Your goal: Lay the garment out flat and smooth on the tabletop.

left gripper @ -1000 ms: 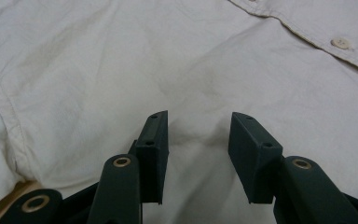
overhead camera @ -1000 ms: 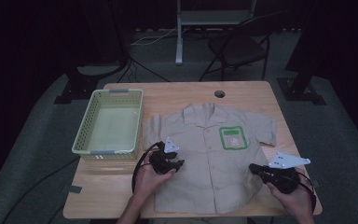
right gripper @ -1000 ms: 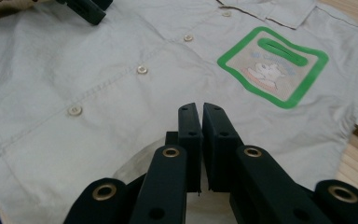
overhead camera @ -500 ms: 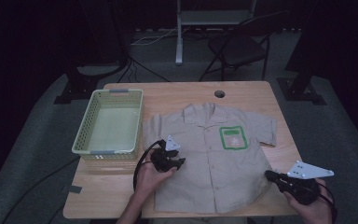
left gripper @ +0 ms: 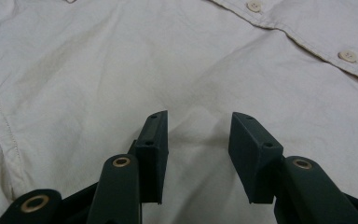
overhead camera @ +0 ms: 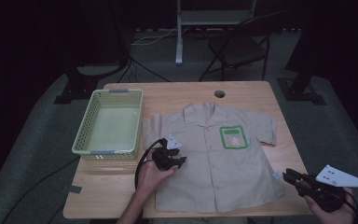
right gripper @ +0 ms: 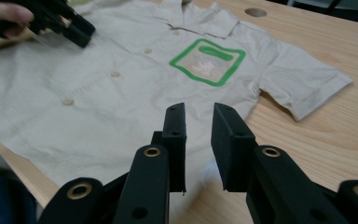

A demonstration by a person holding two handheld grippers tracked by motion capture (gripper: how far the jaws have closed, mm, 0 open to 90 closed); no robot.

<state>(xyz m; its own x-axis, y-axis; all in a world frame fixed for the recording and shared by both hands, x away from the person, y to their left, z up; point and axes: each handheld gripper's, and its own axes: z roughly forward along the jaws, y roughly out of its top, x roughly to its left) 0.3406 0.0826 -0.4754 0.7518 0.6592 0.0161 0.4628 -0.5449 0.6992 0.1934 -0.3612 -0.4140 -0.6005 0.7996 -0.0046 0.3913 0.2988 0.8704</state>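
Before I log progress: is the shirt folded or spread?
Spread: the shirt lies flat on the table, both sleeves out, collar and green pocket showing.

Light wooden bench with a round cable hole near its far edge; pale green perforated plastic basket sits on the bench's left side, upright, nothing visible inside. Behind the bench on the dark grey floor: a black folding chair at right of centre, a pale metal stand post just left of it, and black cables trailing across the floor near a dark stand base. Another dark base stands off the bench's far right corner.
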